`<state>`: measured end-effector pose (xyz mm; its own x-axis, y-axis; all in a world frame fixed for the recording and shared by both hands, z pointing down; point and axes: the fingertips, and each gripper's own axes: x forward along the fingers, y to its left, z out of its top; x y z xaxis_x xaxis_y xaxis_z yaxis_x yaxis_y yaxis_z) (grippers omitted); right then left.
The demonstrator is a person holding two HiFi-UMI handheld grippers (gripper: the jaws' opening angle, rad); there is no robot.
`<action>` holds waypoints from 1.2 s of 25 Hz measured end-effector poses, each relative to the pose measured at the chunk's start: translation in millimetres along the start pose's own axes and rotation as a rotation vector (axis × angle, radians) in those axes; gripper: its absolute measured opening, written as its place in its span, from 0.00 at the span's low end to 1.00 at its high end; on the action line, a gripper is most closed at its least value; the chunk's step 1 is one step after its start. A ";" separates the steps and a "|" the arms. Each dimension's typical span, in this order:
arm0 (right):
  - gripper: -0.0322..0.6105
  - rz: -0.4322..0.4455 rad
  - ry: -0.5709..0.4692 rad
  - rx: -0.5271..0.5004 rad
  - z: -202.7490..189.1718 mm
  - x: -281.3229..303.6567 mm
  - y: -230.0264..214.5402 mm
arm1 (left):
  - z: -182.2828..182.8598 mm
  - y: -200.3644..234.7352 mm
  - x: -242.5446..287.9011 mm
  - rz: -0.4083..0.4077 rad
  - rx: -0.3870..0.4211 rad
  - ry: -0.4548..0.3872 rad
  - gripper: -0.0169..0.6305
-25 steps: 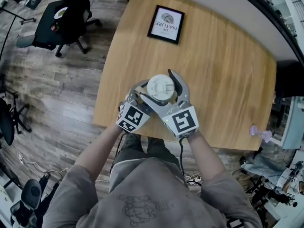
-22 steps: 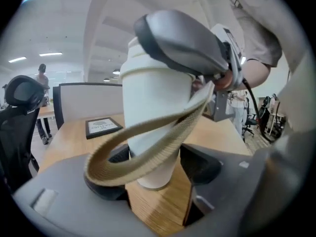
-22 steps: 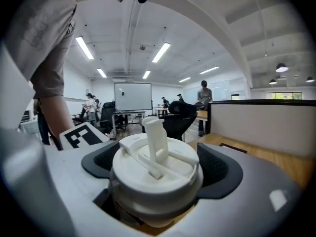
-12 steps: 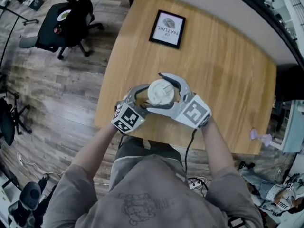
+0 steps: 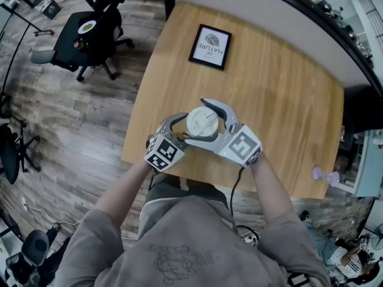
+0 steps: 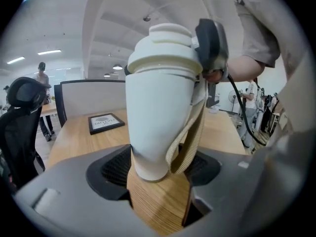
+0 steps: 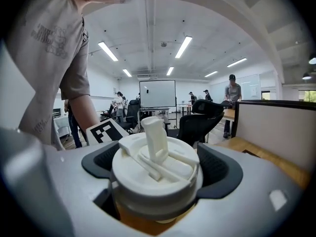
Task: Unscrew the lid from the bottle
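While the left gripper [image 6: 158,168] clamps the white bottle [image 6: 158,112] low on its body, close to the table's [image 5: 281,100] near edge, the right gripper [image 7: 157,174] grasps the lid [image 7: 155,164]. Farther back sits a framed sign [image 5: 210,46] reading "OF NATURE". A beige strap [image 6: 190,137] hangs against the bottle's right side; an office chair [image 5: 90,31] stands far left.

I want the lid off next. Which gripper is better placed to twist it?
Right. The right gripper clasps the lid between its jaws, so it can probably twist at once. The left gripper holds the bottle low on its body, steadying it.
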<state>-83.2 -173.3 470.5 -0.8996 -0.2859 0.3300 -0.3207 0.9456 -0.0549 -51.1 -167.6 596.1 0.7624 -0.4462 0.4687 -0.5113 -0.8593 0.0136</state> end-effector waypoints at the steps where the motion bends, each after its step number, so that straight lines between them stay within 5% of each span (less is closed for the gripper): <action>1: 0.81 -0.024 -0.007 -0.003 3.2 -2.3 -0.4 | 1.2 -0.1 -3.2 0.008 -0.011 0.001 0.49; 20: 0.81 -0.289 -0.175 0.102 104.7 -73.6 10.5 | 87.1 3.2 -116.6 0.127 -0.008 -0.058 0.47; 30: 0.81 -0.419 -0.255 0.160 154.3 -120.4 12.3 | 149.5 17.8 -167.8 0.215 0.016 -0.135 0.34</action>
<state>-24.6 -151.1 284.6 -0.7217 -0.6826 0.1151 -0.6923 0.7120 -0.1174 -128.9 -145.3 385.7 0.6831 -0.6479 0.3371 -0.6621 -0.7442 -0.0887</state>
